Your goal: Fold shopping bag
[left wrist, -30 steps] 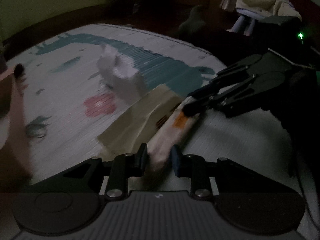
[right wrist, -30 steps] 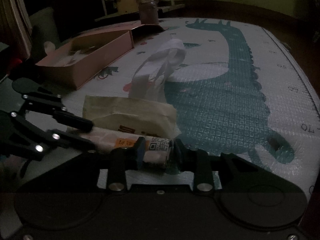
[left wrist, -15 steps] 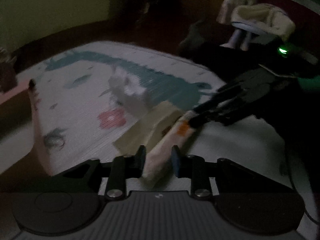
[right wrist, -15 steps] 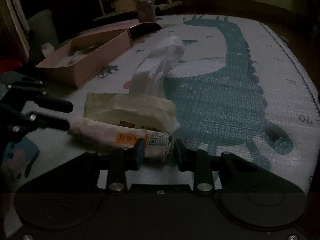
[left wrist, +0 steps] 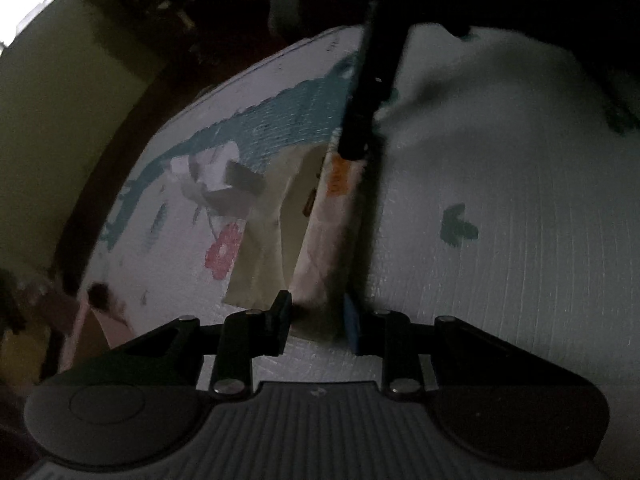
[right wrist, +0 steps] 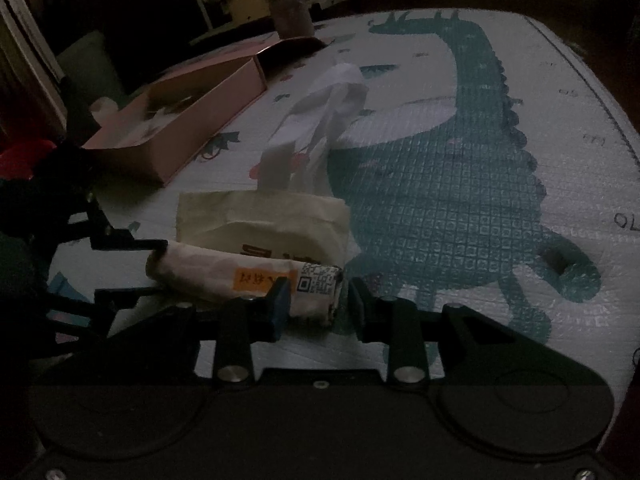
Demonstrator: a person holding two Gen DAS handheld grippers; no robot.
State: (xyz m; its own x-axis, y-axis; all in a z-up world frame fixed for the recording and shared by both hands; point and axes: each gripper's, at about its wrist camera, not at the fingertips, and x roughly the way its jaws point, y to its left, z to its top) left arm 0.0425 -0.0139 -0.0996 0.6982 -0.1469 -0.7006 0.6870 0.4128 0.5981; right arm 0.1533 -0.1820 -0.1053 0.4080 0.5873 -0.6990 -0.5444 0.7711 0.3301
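The cream shopping bag (right wrist: 260, 220) lies flat on the dinosaur play mat, its near edge rolled into a tube (right wrist: 240, 272) with an orange sticker and a QR label. White handles (right wrist: 320, 108) stick up at its far end. My right gripper (right wrist: 318, 308) is open, jaws either side of the roll's right end. My left gripper (left wrist: 318, 320) is open around the roll's (left wrist: 328, 240) other end; the bag's flat part (left wrist: 276, 220) lies left of it. The right gripper's dark finger (left wrist: 368, 80) reaches in from the top. The left gripper's fingers (right wrist: 120, 244) show at the left of the right wrist view.
A pink open cardboard box (right wrist: 180, 112) stands on the mat (right wrist: 480, 140) behind the bag, with a dark jar (right wrist: 292, 12) beyond it. The mat's edge runs along the right. In the left wrist view, the box corner (left wrist: 88, 320) is at the lower left.
Both grippers have opened and let go of the rolled edge, which now rests on the mat. The left gripper has tipped and rolled, so its view is tilted.
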